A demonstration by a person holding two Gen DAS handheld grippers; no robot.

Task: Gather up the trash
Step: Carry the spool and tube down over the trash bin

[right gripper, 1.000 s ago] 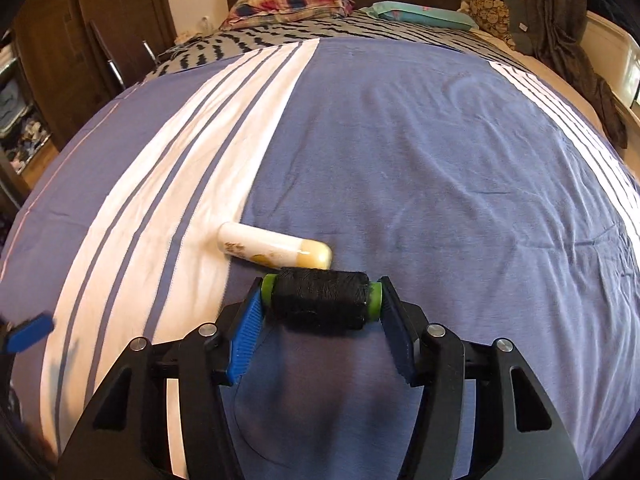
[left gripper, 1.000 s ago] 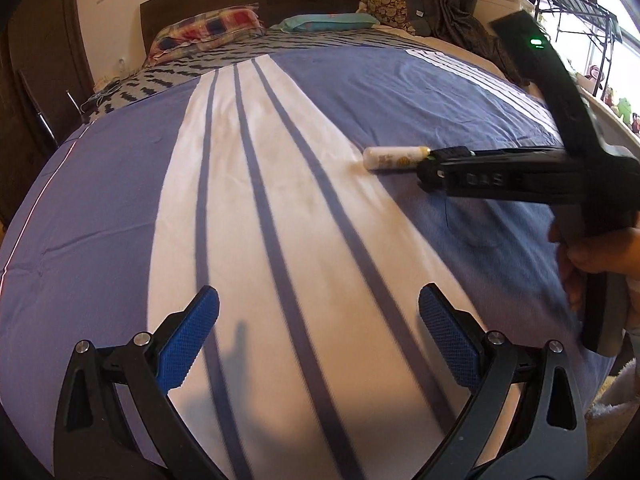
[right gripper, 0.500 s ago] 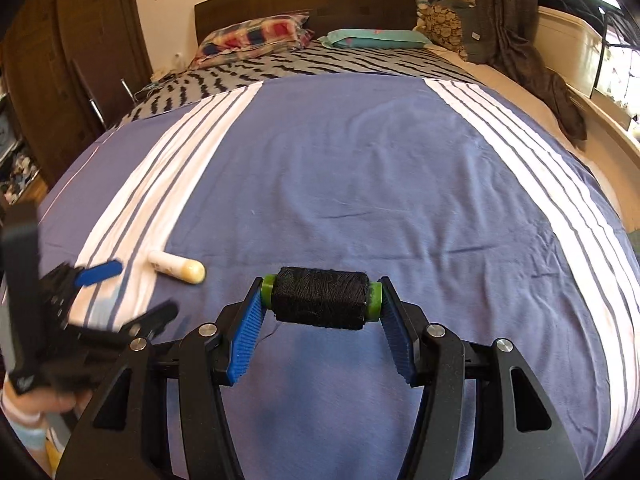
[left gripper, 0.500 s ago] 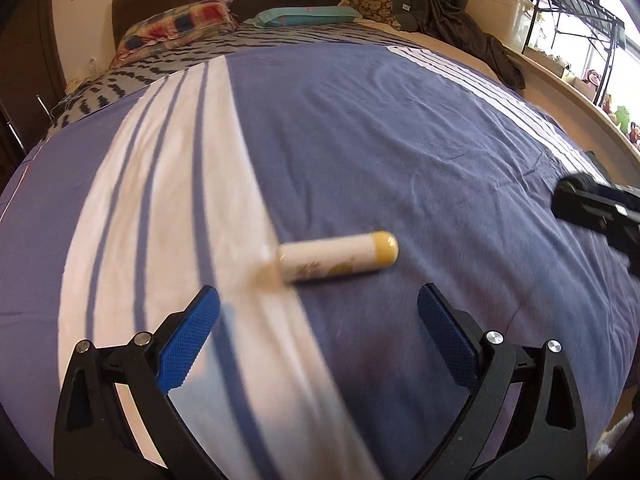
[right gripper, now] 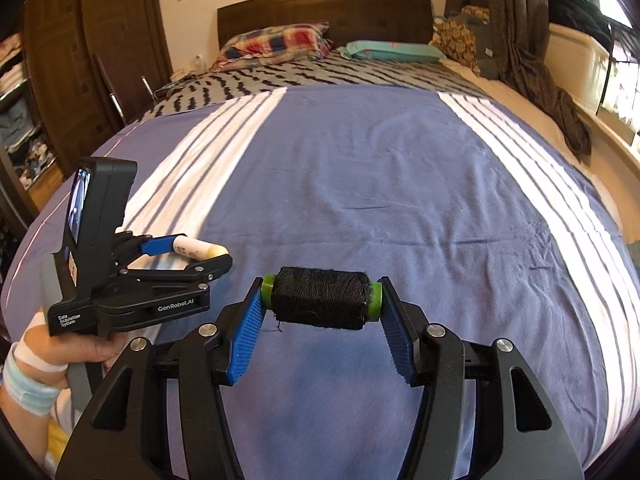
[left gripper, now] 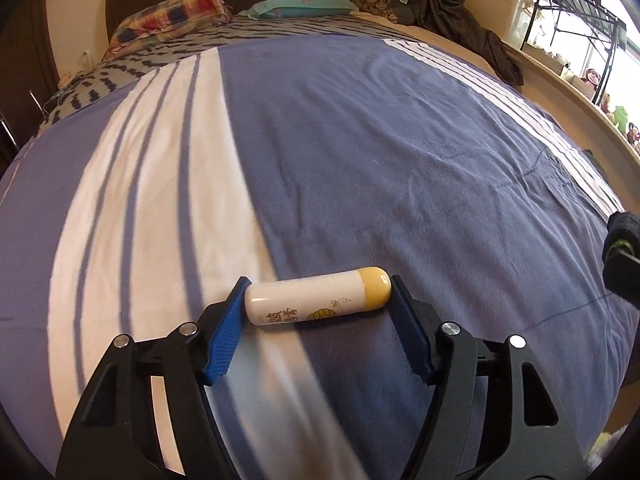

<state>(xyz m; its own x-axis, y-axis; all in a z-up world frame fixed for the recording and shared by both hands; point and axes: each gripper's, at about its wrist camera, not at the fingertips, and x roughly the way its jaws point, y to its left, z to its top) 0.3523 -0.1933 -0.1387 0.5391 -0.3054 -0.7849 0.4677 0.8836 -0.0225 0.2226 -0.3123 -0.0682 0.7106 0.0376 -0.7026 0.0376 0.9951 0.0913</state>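
Note:
A white tube with a yellow cap (left gripper: 318, 296) lies crosswise between the blue pads of my left gripper (left gripper: 318, 298), which is shut on its two ends just over the blue and white striped bedspread (left gripper: 360, 152). The same tube shows in the right wrist view (right gripper: 198, 248), held in the left gripper (right gripper: 192, 252) at the left. My right gripper (right gripper: 320, 300) is shut on a spool of black thread with green ends (right gripper: 320, 298), held above the bedspread (right gripper: 380, 184). The spool's edge shows at the far right of the left wrist view (left gripper: 624, 232).
Pillows (right gripper: 276, 42) and a dark wooden headboard (right gripper: 320, 8) are at the far end of the bed. Dark clothing (right gripper: 540, 72) hangs at the right by a window ledge with a metal rack (left gripper: 576, 28). A wardrobe (right gripper: 60, 80) stands to the left.
My left gripper moved forward and closed on the white tube, which lay free on the bedspread before. My right gripper drew back to the right, still holding the thread spool.

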